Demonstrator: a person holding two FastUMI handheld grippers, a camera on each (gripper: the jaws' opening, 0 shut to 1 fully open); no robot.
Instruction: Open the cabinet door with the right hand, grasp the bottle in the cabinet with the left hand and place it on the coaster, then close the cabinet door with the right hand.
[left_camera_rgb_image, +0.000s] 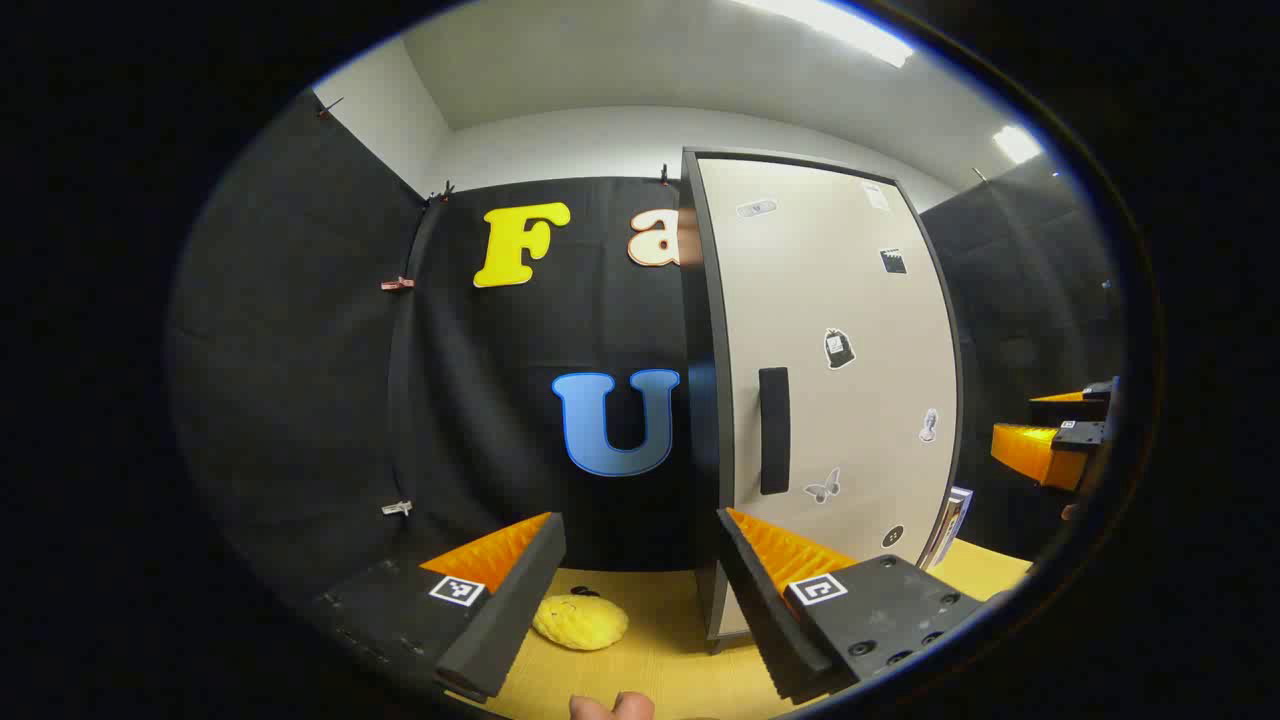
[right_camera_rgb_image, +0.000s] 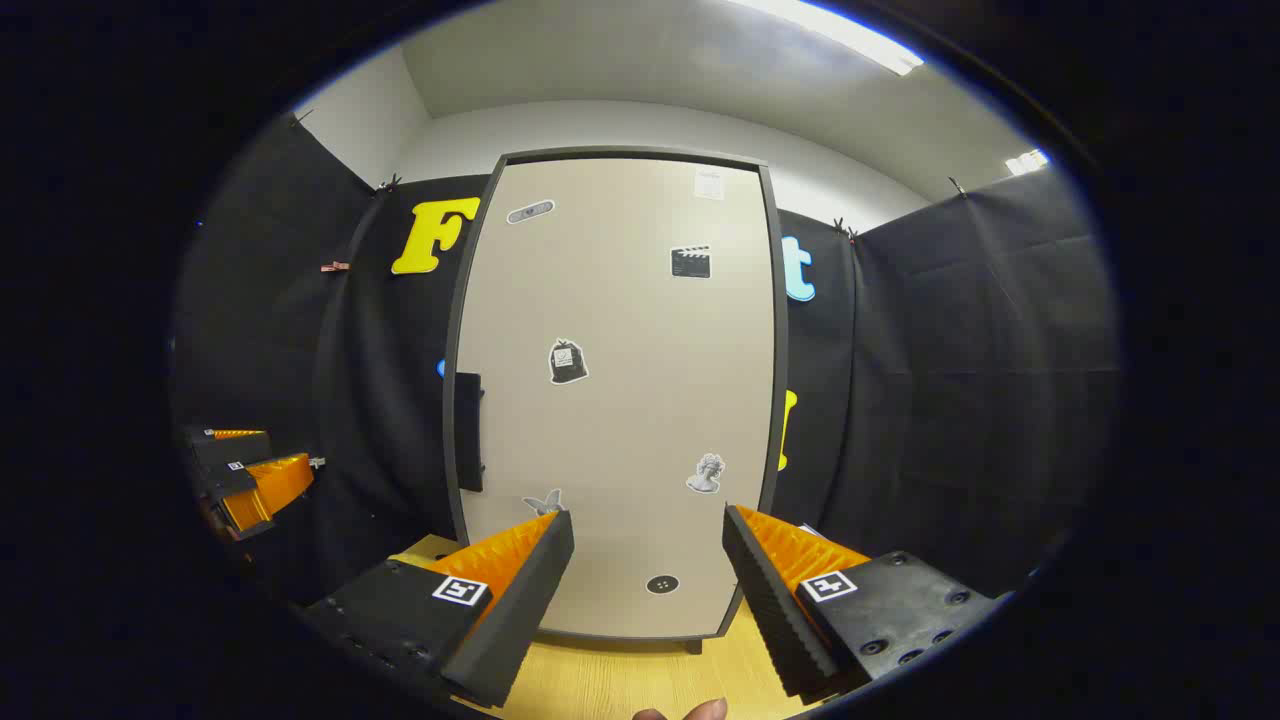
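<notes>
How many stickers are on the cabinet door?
7 on the cabinet door: top left, top right, clapperboard, bag, bust, butterfly, round bottom.

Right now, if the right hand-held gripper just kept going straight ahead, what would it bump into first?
Most likely the shut cabinet door. The right hand-held gripper points at its lower part, fingers open, well right of the handle. How far off the door is cannot be told.
</notes>
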